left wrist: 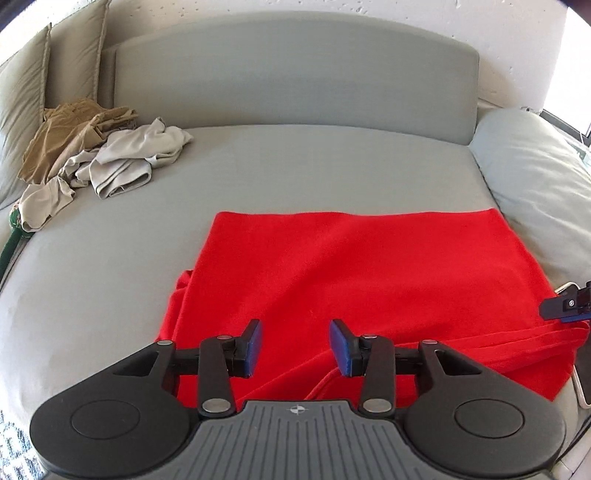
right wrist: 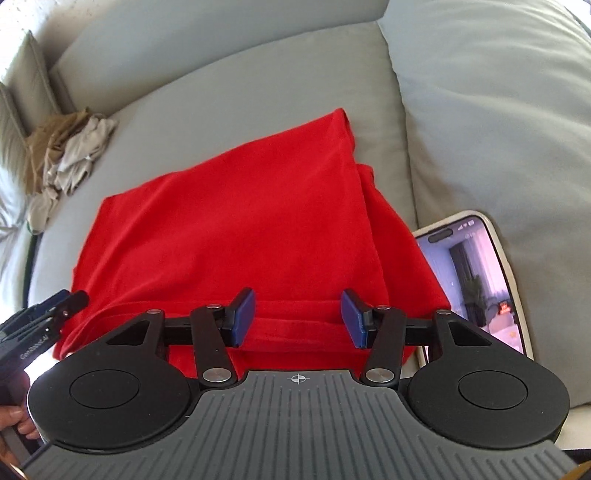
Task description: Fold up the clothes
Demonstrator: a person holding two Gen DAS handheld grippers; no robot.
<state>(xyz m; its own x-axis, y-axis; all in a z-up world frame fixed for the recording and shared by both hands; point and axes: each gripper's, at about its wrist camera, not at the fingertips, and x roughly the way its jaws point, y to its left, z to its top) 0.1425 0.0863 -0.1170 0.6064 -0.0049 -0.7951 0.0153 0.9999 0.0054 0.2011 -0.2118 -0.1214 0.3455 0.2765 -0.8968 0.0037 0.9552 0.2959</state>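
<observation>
A grey sofa (left wrist: 155,236) fills the view, its back cushion (left wrist: 295,77) against a pale speckled wall (left wrist: 369,7). Daylight brightens the right-hand pillow (left wrist: 535,177).

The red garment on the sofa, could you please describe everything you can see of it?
The red garment is plain bright red soft-looking cloth, folded into a rough rectangle and lying flat on the grey sofa seat, with mild wrinkles. Layered edges and a hem bunch at its near side. A phone lies beside it, by the cushion. The left gripper and right gripper hover over its near edge, jaws open, pads not pressing it.
</observation>
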